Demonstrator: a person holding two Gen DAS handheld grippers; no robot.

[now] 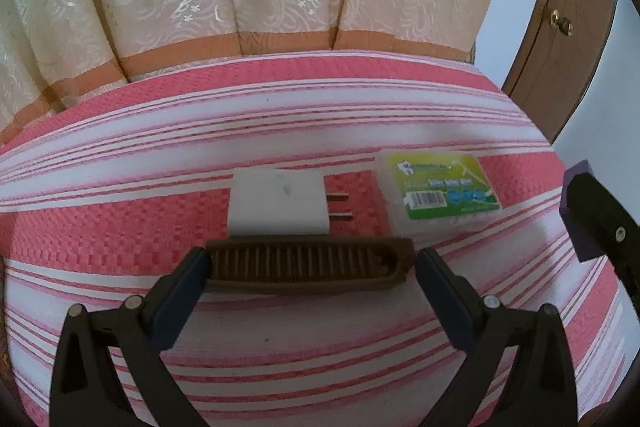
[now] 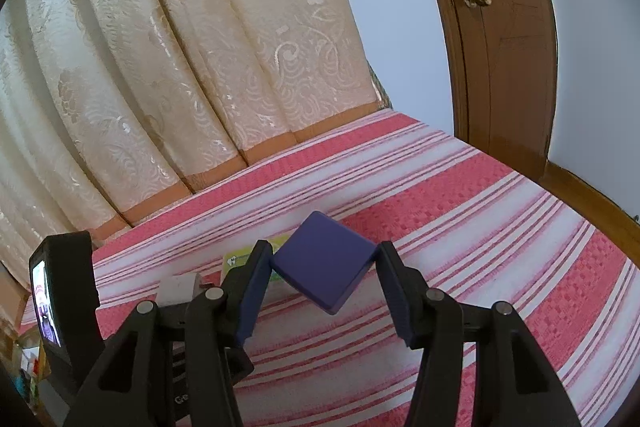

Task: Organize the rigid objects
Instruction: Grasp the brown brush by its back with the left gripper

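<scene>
While the right gripper (image 2: 324, 273) clamps a purple block (image 2: 322, 263) by its corners, only the left view shows the left gripper (image 1: 310, 269) spread wide around a brown comb (image 1: 308, 263).

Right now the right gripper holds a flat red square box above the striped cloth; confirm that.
Wrong in one respect: the flat square box is dark purple, not red. The right gripper does hold it by opposite corners above the pink-and-white striped cloth, as the right wrist view shows.
</scene>
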